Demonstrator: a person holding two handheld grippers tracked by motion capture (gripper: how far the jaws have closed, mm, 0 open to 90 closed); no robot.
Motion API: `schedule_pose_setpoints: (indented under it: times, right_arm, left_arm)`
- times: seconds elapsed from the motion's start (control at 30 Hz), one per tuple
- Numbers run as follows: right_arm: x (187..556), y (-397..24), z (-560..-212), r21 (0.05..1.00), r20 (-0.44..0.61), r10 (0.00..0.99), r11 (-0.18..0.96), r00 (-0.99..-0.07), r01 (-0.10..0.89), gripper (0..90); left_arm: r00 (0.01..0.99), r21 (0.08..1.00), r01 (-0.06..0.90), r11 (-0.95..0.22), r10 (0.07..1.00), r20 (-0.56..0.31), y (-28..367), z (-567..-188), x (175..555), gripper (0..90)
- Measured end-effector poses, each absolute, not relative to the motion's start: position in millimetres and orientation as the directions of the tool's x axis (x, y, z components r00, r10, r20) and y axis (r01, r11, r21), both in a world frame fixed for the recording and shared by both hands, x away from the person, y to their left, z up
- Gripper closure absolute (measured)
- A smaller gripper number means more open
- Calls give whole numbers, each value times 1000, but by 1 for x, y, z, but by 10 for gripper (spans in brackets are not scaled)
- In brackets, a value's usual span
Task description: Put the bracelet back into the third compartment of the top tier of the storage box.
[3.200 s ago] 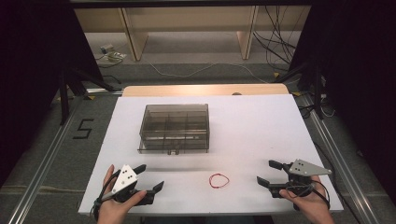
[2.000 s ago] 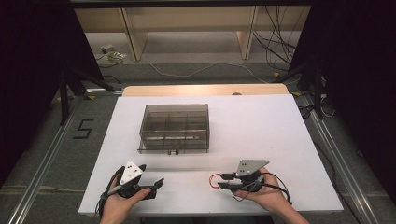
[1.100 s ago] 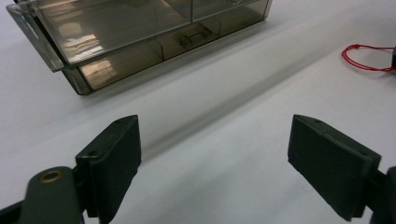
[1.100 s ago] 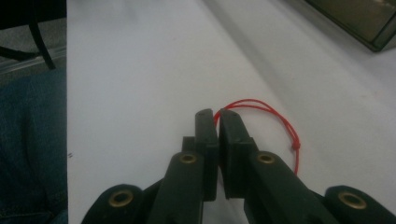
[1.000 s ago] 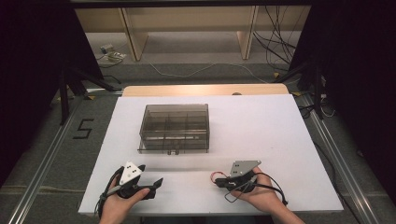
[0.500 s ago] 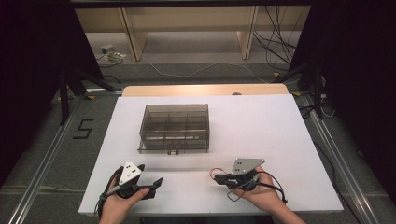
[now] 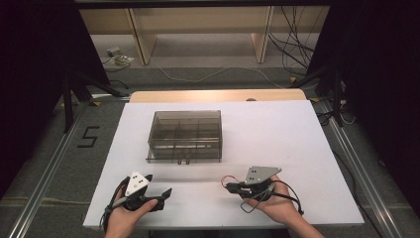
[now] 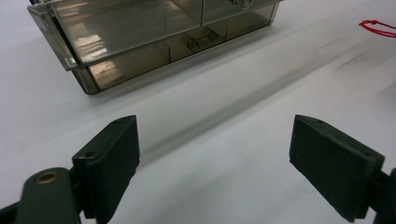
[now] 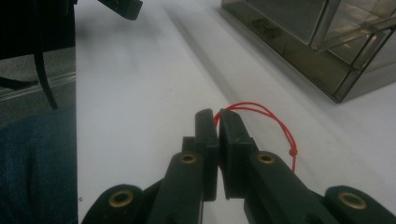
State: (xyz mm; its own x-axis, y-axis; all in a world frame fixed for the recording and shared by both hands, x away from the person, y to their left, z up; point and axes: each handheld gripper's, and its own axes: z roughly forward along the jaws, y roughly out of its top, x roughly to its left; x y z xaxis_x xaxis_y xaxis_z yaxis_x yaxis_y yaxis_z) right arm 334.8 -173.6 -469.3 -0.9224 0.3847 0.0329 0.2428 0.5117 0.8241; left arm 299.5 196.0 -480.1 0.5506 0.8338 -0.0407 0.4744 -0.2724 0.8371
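A smoky clear compartment box [image 7: 185, 136] sat closed on the white table [image 7: 277, 129]. A "5" mark [image 7: 87, 136] lay on the floor.

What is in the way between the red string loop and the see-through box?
Nothing visible. The right gripper is shut on the red string loop, and bare white table lies between it and the clear box. The box's lid looks closed, though, so that could block putting it inside.

Thin red string loop [image 9: 275, 122], pinched
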Motion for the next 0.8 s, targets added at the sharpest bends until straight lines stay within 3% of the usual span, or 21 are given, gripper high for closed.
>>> schedule_pose_setpoints:
  times: [0.8]
  right_arm:
    - [338, -168, -457, 846, 18, 388, 485, -922, 221, 868]
  left_arm:
    - [547, 835, 478, -273, 836, -39, 197, -481, 299, 160]
